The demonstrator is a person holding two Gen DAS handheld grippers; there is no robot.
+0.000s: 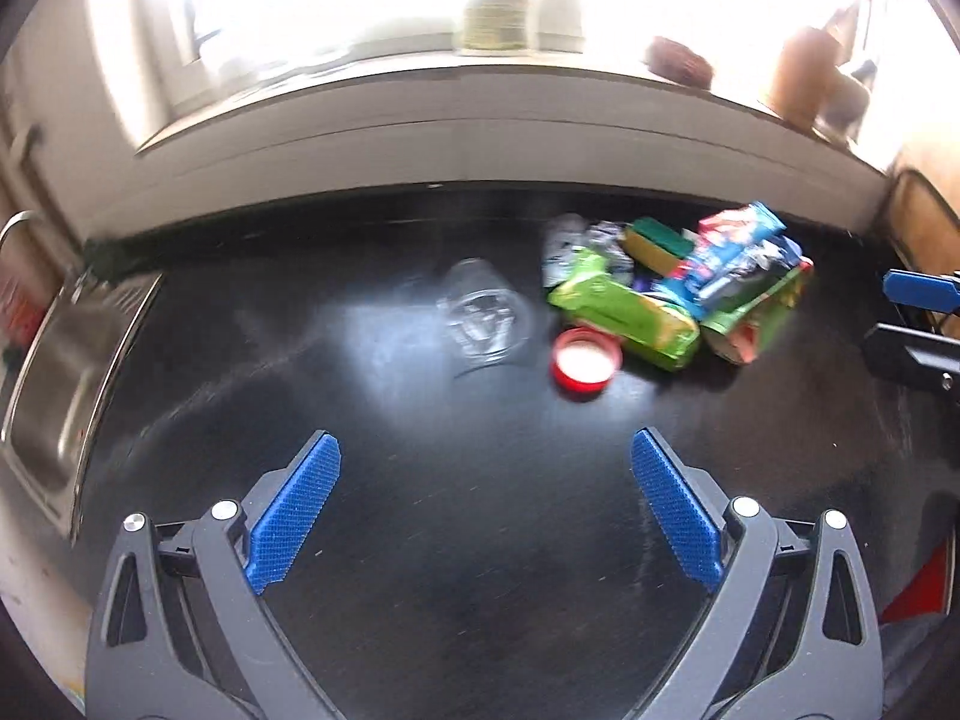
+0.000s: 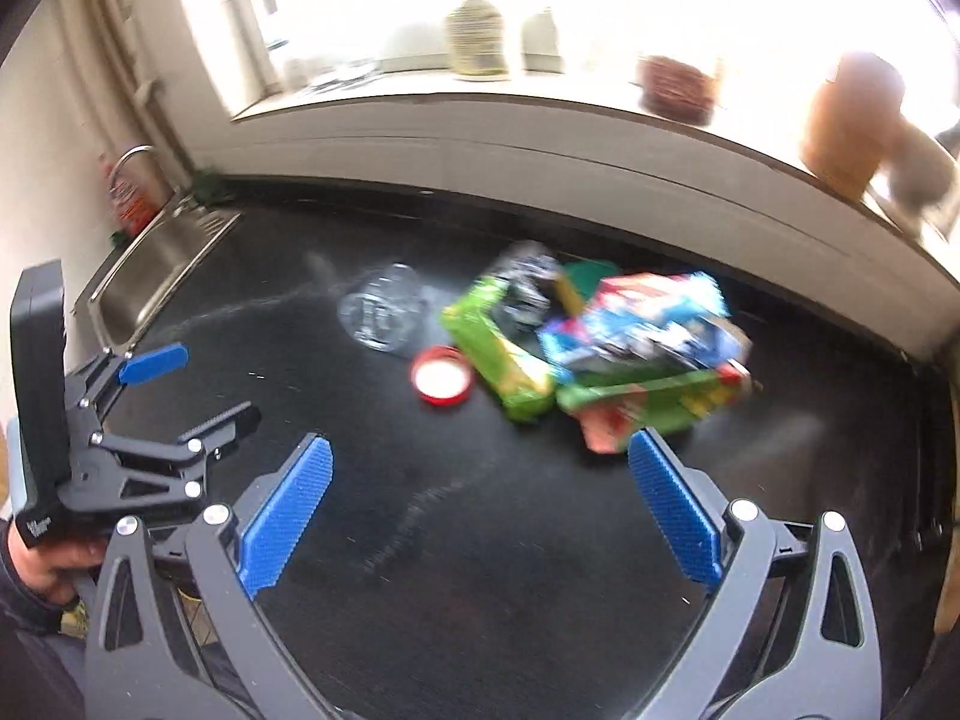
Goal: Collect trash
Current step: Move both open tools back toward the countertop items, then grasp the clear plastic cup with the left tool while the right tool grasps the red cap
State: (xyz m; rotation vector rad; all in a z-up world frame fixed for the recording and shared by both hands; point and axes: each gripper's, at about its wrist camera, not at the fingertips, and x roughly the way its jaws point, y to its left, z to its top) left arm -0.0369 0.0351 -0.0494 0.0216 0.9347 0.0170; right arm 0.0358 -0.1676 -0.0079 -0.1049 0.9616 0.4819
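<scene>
A pile of trash (image 1: 678,288) lies on the black counter: green packets, a blue and red wrapper, crumpled foil, a yellow-green sponge. It also shows in the right wrist view (image 2: 600,348). A red lid (image 1: 585,362) (image 2: 441,382) and a clear glass jar on its side (image 1: 483,315) (image 2: 381,312) lie left of the pile. My left gripper (image 1: 485,504) is open and empty, short of the jar and lid. My right gripper (image 2: 480,501) is open and empty, its right finger close in front of the pile. The left gripper shows at the left of the right wrist view (image 2: 186,384).
A steel sink (image 1: 54,372) (image 2: 150,276) with a tap sits at the counter's left end. A window sill (image 2: 540,102) behind holds bottles, a basket and brown jars. A red bottle (image 2: 129,198) stands by the sink. The right gripper's fingers (image 1: 918,288) show at the right edge.
</scene>
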